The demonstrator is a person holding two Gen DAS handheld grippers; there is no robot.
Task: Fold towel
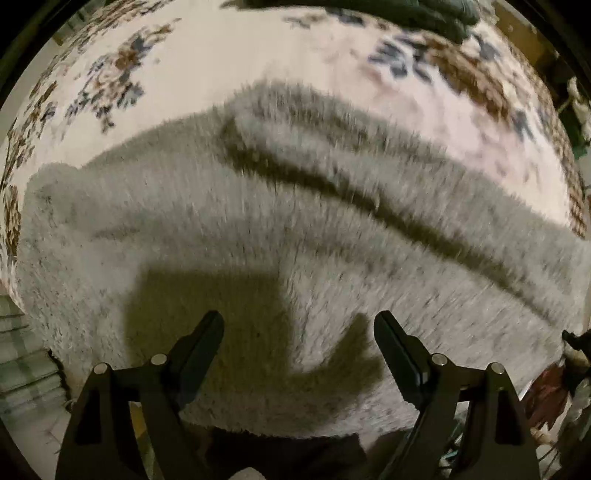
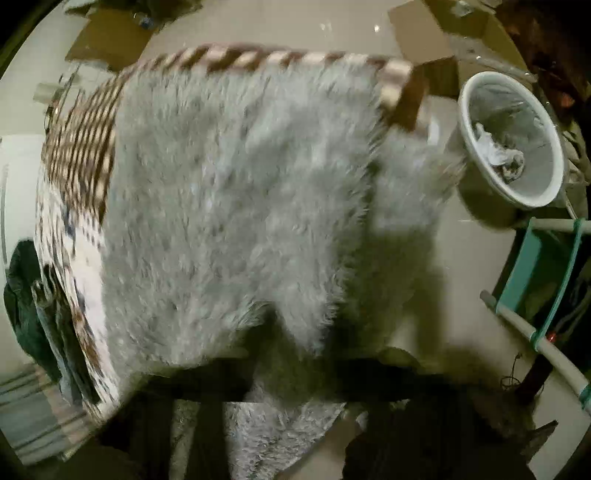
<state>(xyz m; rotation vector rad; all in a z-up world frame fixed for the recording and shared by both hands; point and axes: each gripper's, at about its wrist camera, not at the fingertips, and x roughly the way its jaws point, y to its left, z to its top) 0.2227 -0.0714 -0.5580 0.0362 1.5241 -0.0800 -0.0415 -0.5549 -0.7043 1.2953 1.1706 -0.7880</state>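
A fluffy grey towel (image 1: pixel 258 229) lies spread on a floral tablecloth (image 1: pixel 207 59). One layer is folded over, and its shadowed edge (image 1: pixel 369 199) runs diagonally from the upper middle to the right. My left gripper (image 1: pixel 299 332) hovers open just above the towel's near part, with nothing between its fingers, and casts a shadow on the pile. In the right wrist view the towel (image 2: pixel 240 206) fills the frame. Its right corner (image 2: pixel 417 184) hangs past the table edge, and a flap (image 2: pixel 280 424) droops close to the camera. My right gripper's fingers are lost in dark blur behind that flap.
The tablecloth has a brown checked border (image 2: pixel 77 155). A white waste bin (image 2: pixel 476 96) holding crumpled paper stands on the floor at the right. Below it is a teal and white frame (image 2: pixel 535 280). Cardboard (image 2: pixel 421 33) lies beyond, and dark green cloth (image 2: pixel 26 302) sits at the table's left.
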